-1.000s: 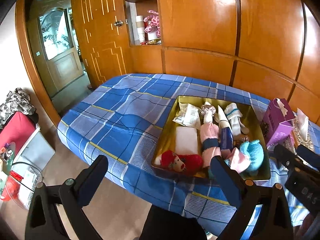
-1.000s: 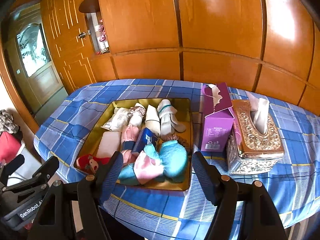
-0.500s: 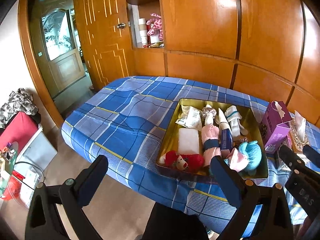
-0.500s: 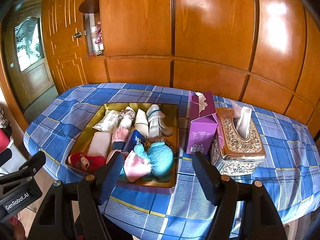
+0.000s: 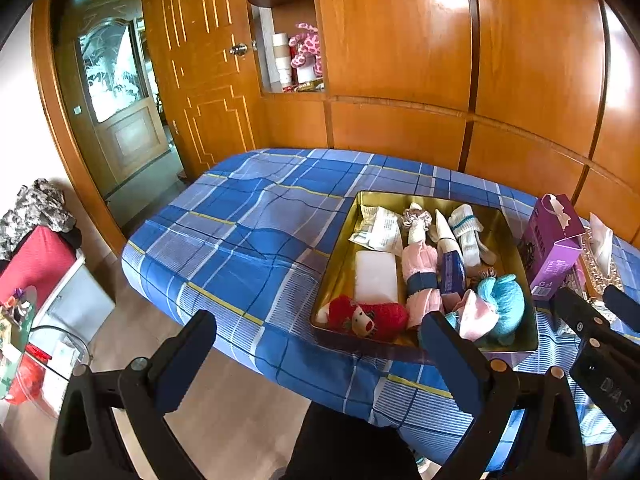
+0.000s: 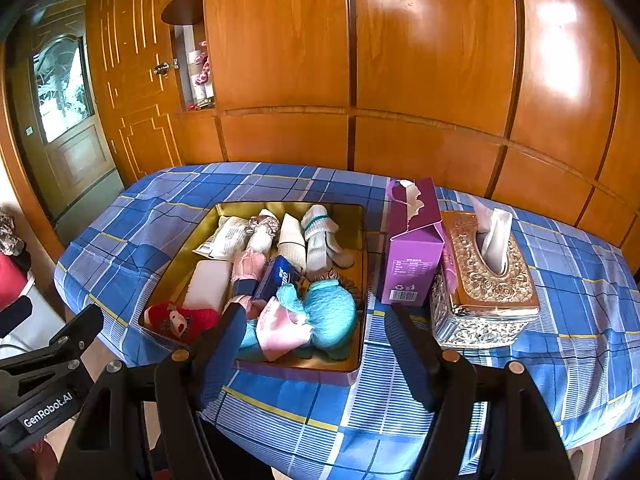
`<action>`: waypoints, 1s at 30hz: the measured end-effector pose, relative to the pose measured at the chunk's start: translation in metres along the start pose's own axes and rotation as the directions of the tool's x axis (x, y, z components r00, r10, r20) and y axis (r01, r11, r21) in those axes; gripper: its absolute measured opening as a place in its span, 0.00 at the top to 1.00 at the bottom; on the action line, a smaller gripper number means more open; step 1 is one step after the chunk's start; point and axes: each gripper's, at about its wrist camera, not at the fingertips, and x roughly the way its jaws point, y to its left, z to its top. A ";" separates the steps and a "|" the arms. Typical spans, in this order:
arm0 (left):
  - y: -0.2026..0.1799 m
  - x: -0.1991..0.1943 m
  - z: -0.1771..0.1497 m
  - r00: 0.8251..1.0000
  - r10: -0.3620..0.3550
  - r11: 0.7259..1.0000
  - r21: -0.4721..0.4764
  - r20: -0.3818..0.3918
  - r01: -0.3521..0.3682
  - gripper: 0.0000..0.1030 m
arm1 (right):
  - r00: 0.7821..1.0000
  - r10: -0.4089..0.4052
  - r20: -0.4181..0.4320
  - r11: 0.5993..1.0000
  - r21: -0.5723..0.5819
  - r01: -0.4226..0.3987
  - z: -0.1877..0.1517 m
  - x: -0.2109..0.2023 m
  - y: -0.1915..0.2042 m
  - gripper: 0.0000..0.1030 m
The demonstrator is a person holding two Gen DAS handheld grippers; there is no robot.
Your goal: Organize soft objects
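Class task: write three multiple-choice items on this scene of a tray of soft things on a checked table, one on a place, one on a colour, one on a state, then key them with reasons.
1. Where does the red plush toy lie in the gold metal tray?
A. near corner by the left tool
B. far corner by the wall
C. outside it

2. What colour is the opened carton beside the tray?
A. green
B. purple
C. white

3. How is the right tool?
A. shut on a sock
B. shut, empty
C. open, empty

Key: 1 A, it fills the tray's near corner; 2 B, its sides are purple; 3 C, the fingers stand wide apart, holding nothing.
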 end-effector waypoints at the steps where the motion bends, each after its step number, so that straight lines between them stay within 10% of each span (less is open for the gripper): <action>1: 0.001 0.001 0.000 1.000 -0.004 1.000 -0.003 -0.005 0.004 0.00 | 1.000 0.001 -0.002 1.000 0.003 -0.001 0.000 0.001 0.000 0.30; 30: -0.001 -0.001 -0.001 1.000 0.004 1.000 0.015 0.014 -0.005 0.00 | 1.000 -0.002 -0.023 1.000 0.010 0.002 -0.002 0.006 -0.001 0.30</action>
